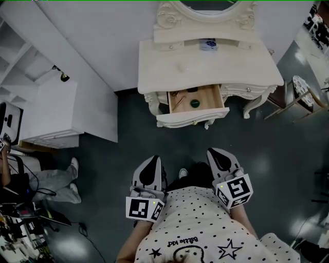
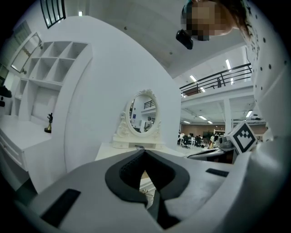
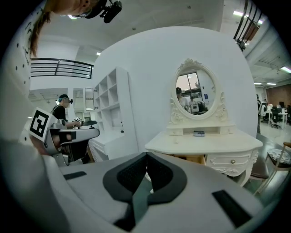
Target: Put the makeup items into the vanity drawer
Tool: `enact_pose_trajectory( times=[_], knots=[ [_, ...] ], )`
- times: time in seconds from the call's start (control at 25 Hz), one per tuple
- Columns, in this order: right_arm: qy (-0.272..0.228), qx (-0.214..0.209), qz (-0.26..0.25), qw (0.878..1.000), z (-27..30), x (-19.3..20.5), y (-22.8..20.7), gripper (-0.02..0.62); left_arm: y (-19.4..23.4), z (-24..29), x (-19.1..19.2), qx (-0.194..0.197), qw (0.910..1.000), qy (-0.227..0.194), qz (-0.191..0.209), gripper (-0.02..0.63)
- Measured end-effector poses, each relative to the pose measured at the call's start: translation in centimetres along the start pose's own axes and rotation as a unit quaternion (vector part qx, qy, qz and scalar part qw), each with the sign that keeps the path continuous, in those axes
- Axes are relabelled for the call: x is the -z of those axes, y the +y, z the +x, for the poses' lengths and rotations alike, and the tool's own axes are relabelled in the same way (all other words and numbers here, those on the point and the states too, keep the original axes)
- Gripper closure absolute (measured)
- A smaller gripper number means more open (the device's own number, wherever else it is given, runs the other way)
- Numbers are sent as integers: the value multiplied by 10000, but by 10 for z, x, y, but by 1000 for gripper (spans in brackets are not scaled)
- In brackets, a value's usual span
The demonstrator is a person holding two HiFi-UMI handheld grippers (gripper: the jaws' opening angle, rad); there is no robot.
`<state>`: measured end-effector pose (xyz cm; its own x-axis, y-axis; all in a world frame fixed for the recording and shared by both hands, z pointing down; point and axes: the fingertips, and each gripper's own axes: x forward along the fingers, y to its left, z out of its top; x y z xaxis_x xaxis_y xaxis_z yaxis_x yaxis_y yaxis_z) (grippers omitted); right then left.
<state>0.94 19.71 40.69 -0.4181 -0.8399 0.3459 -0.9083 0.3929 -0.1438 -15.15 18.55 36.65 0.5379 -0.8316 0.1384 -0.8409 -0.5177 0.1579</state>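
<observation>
Closest to the camera is the person's dotted shirt, with both grippers held in against it, well back from the vanity drawer (image 1: 191, 119). The left gripper (image 1: 152, 160) has its fingers brought together at the tips with nothing between them, and the right gripper (image 1: 215, 153) is likewise closed and empty, as both gripper views confirm.

That drawer stands pulled out and already has things in it: a round dark green item (image 1: 195, 103) near its middle, some thin sticks (image 1: 177, 100) toward its left wall, and a small dark piece (image 1: 192, 89) at its back.

Behind the drawer, on the tabletop (image 1: 231, 67), a small blue-and-white item (image 1: 208, 45) sits by the base of the mirror (image 1: 198, 5). A tiny pale thing (image 1: 181, 67) lies nearer the drawer, too small to identify.

I judge the task partly done. Some makeup is stowed, at least the blue-and-white item appears left to move, and the drawer is not yet shut.
</observation>
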Motion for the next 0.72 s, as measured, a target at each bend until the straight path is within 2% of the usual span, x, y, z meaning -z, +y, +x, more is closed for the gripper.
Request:
enact_pose_trajectory(
  times=[0.28,0.72],
  knots=[
    [134,-309,-207,9992,31,-5,-16,586,17,22,-3,-434,9989,-147,-139,611],
    [164,-791,-366,9961,89,-46,-100,586,11,108,-17,-928,9951,-225,-251,611]
  ],
)
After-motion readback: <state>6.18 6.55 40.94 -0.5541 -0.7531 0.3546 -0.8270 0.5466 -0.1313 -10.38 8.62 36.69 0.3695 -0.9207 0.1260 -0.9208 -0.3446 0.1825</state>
